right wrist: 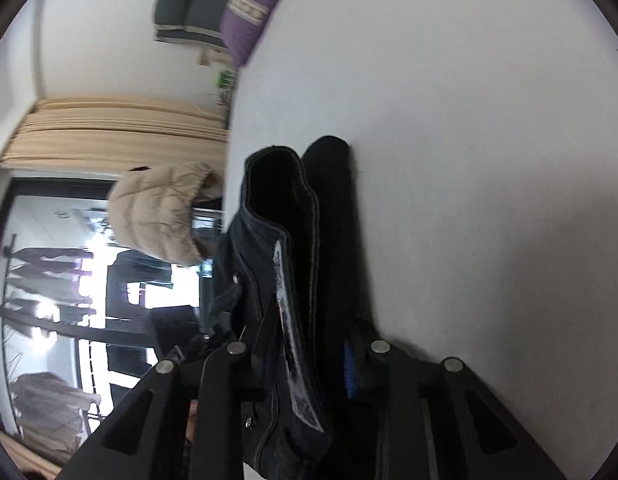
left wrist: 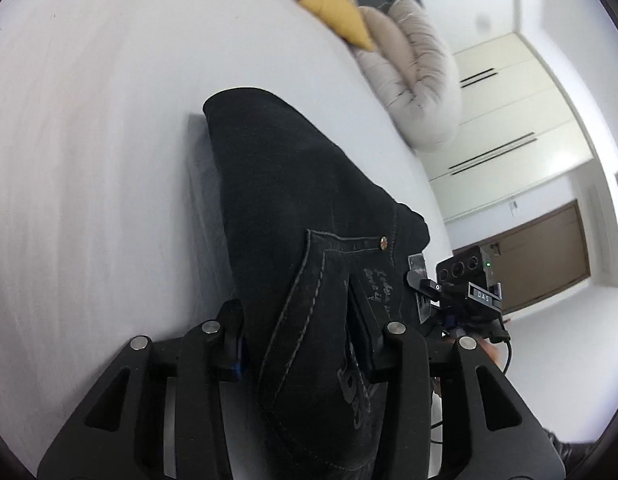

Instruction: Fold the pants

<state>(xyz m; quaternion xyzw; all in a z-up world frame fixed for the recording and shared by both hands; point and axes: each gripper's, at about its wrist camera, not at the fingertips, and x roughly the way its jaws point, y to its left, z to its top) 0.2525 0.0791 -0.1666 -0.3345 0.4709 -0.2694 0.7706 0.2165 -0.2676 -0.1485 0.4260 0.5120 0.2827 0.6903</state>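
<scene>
Black jeans [left wrist: 293, 208] with grey stitching and a back pocket hang over a white bed [left wrist: 89, 140]. My left gripper [left wrist: 305, 320] is shut on the jeans' waist area, the fabric bunched between its fingers. My right gripper shows in the left wrist view [left wrist: 423, 288] at the waistband's other side. In the right wrist view my right gripper [right wrist: 305, 348] is shut on the jeans [right wrist: 285, 208], with the waistband and a shiny label clamped between the fingers. The legs trail away onto the bed.
A beige puffer jacket [left wrist: 413, 76], a yellow pillow [left wrist: 333, 8] and a purple pillow [right wrist: 253, 12] lie at the bed's far edge. White wardrobe doors [left wrist: 505, 120] and a brown door [left wrist: 545, 252] stand beyond. Curtains [right wrist: 109, 132] and a window [right wrist: 69, 280] are at the left.
</scene>
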